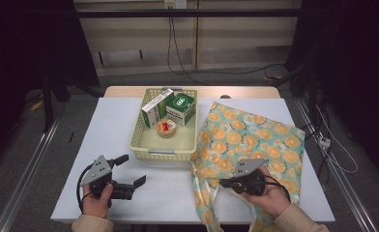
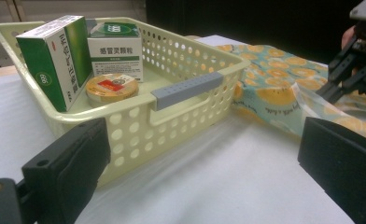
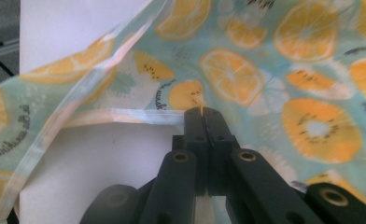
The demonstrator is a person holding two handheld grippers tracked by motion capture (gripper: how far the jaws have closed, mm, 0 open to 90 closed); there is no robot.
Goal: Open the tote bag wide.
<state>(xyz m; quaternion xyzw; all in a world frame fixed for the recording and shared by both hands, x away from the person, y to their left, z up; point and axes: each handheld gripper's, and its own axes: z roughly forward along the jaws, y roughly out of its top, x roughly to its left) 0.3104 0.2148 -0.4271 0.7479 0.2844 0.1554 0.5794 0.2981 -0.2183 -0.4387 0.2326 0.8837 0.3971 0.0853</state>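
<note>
Fruit-print bag (image 3: pixel 246 70) edge pinched in closed right tool (image 3: pixel 203 111); left tool (image 2: pixel 195 172) gapes empty.

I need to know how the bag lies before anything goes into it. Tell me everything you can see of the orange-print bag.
The bag is thin, slightly glossy fabric, pale turquoise with orange slices, edged in a pale hem. It lies flat and crumpled on the white table, right of the yellow basket and touching its near right corner. Its handle straps trail toward the table's front edge. The right tool is shut on a pinch of fabric near the mouth hem, lifting it slightly.
</note>
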